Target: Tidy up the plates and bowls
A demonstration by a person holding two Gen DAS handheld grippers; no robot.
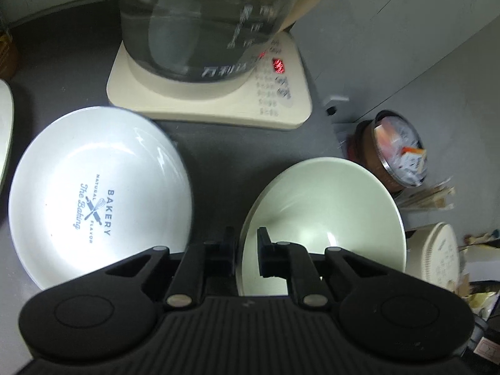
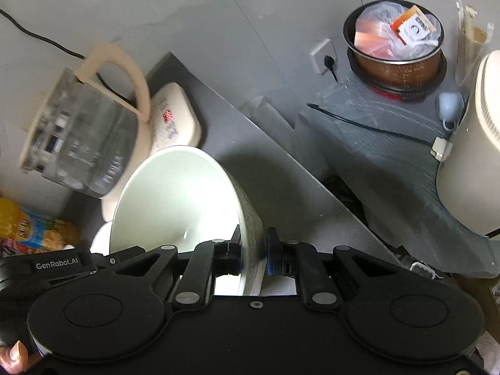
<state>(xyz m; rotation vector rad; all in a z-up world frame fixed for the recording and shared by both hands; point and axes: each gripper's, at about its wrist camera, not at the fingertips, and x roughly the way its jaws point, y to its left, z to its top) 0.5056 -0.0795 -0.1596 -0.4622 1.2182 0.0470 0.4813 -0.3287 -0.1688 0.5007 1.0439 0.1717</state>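
Bowl [image 2: 175, 200] gripped at both rims, lifted tilted over the grey counter [image 1: 203, 143].
Left gripper [image 1: 246, 243] and right gripper [image 2: 253, 250] are clamped nearly shut on its wall; placement beside the printed plate [image 1: 97, 193] is judged next, carried level.

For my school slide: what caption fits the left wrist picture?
Left gripper pinches the pale green ceramic bowl's rim beside a white printed plate.

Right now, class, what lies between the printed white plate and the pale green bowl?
Only bare grey countertop, seen in the left wrist view; the plate and bowl sit apart, nothing between.
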